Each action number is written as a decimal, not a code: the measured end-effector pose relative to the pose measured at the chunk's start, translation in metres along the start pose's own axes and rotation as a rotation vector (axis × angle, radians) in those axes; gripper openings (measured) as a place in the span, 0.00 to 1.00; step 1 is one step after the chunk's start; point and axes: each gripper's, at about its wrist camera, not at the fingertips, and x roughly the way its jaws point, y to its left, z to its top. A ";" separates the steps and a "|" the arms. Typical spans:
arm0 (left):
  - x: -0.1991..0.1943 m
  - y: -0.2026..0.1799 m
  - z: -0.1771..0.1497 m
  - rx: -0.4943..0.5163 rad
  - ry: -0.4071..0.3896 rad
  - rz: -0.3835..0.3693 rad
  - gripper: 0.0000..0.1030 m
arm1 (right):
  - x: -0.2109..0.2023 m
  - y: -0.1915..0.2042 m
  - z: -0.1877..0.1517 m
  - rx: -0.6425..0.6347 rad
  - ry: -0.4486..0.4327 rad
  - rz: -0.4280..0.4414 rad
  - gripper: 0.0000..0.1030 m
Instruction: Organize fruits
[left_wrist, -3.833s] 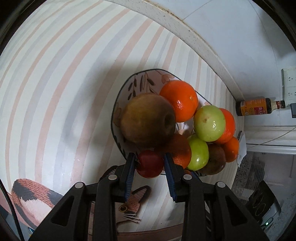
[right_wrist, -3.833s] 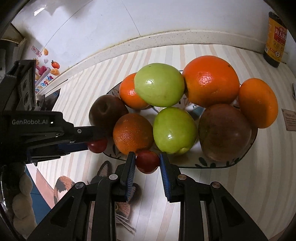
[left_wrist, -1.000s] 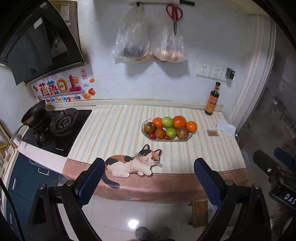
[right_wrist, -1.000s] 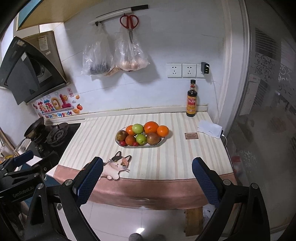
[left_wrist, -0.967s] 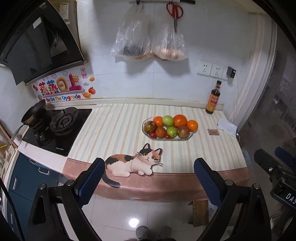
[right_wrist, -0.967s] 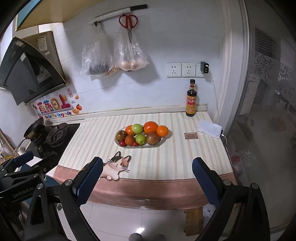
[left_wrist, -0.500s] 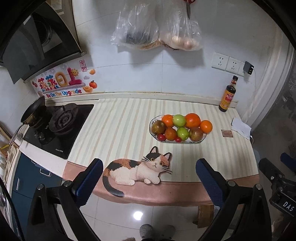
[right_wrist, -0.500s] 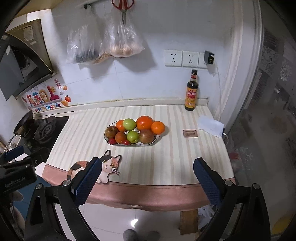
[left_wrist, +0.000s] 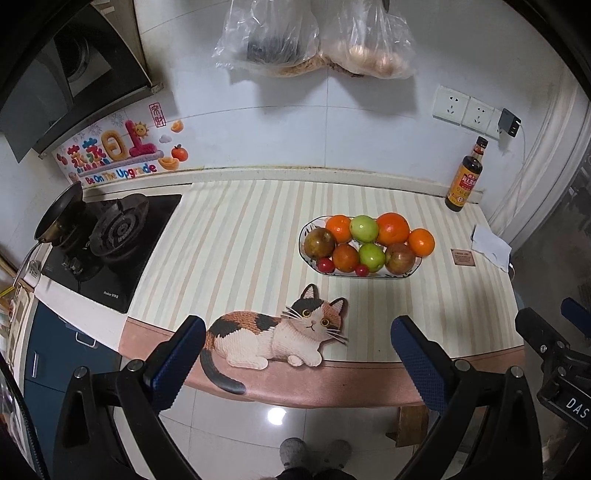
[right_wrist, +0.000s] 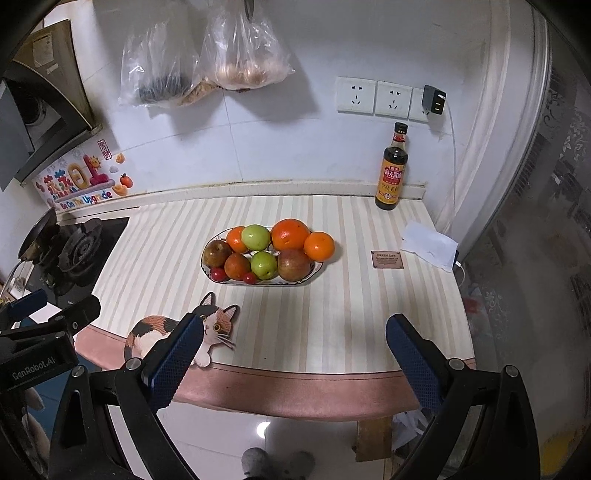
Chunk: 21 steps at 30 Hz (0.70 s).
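White tiled walls back a kitchen counter (left_wrist: 229, 236) laid with a striped cloth that has a calico cat (left_wrist: 280, 332) pictured at its near edge. On the cloth, right of centre, sits an oval patterned dish (left_wrist: 415, 266) heaped with fruit: oranges (left_wrist: 394, 228), two green apples (left_wrist: 364, 228), brownish round fruits (left_wrist: 319, 242) and small red ones (left_wrist: 325, 264) along the near rim. A dark sauce bottle (right_wrist: 393, 170) stands at the far right against the wall, below a row of sockets (right_wrist: 373, 96). Nearer, on the right of the cloth, lie a small brown card (right_wrist: 386, 259) and a white paper (right_wrist: 430, 245). A gas hob (left_wrist: 110, 236) with a black pan (left_wrist: 57, 212) takes up the left end, and two plastic bags (left_wrist: 314, 37) hang on the far wall.

Both tools hang out over the floor, well short of the counter's near edge. Left gripper (left_wrist: 299, 362) has its blue pads spread as wide as they go, nothing between them. Right gripper (right_wrist: 295, 358) is likewise spread wide and empty. Grey slippers (left_wrist: 314, 452) show on the tiles below
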 end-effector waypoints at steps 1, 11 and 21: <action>0.001 0.001 0.001 0.000 0.002 -0.001 1.00 | 0.001 0.000 0.000 0.001 0.001 0.002 0.98; 0.003 0.001 0.002 -0.001 0.002 0.000 1.00 | 0.007 0.000 0.000 0.009 0.013 0.013 0.98; 0.001 -0.003 0.004 0.003 -0.008 -0.004 1.00 | 0.008 0.000 0.004 0.012 0.008 0.016 0.98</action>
